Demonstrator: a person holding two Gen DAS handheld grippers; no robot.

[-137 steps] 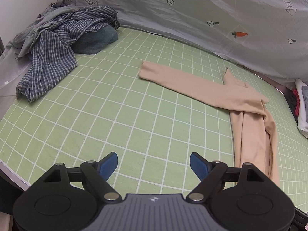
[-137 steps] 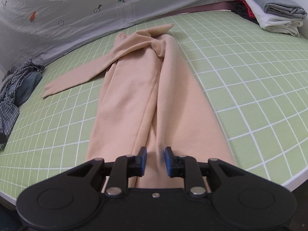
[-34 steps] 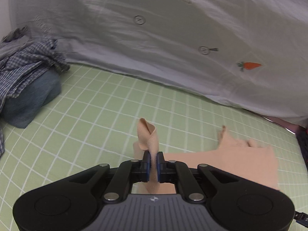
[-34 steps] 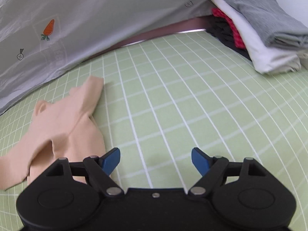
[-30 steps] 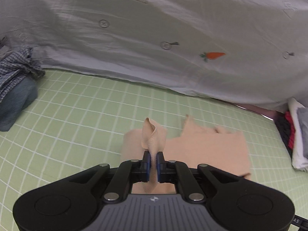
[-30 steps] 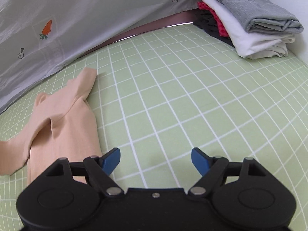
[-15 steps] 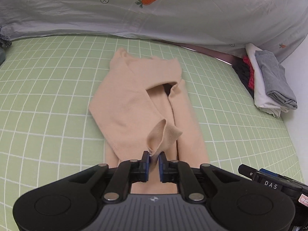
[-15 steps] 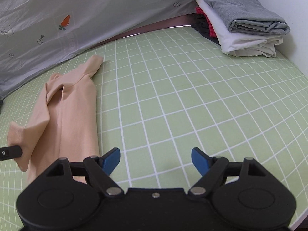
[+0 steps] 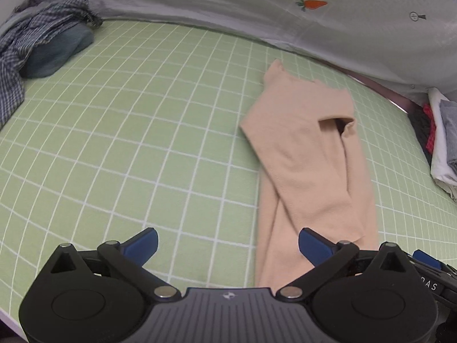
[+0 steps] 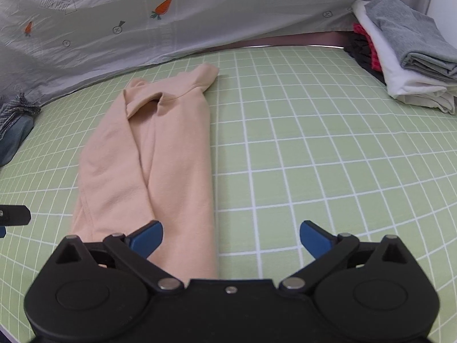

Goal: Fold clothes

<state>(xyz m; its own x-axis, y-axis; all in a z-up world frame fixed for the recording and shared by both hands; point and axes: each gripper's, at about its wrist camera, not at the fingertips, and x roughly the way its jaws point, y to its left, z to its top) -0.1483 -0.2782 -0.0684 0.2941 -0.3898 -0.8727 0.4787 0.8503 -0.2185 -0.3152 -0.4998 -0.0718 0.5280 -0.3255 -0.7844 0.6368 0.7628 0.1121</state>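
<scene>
A beige long-sleeved top (image 9: 308, 165) lies flat on the green checked sheet (image 9: 142, 143), folded into a long narrow strip with both sleeves laid over the body. It also shows in the right wrist view (image 10: 148, 160). My left gripper (image 9: 228, 243) is open and empty, hovering near the garment's lower left edge. My right gripper (image 10: 231, 235) is open and empty, its left finger over the garment's lower right edge. The right gripper's tip (image 9: 425, 260) shows at the lower right of the left wrist view.
A heap of unfolded clothes, a checked shirt on denim (image 9: 42, 45), lies at the far left. A stack of folded clothes (image 10: 405, 54) sits at the far right. A grey carrot-print cloth (image 10: 142, 20) hangs along the back. The near edge of the sheet is close to both grippers.
My left gripper has let go of the sleeve, which now lies across the body, and has opened and drawn back to the left. The right gripper has moved nearer the garment's lower end.
</scene>
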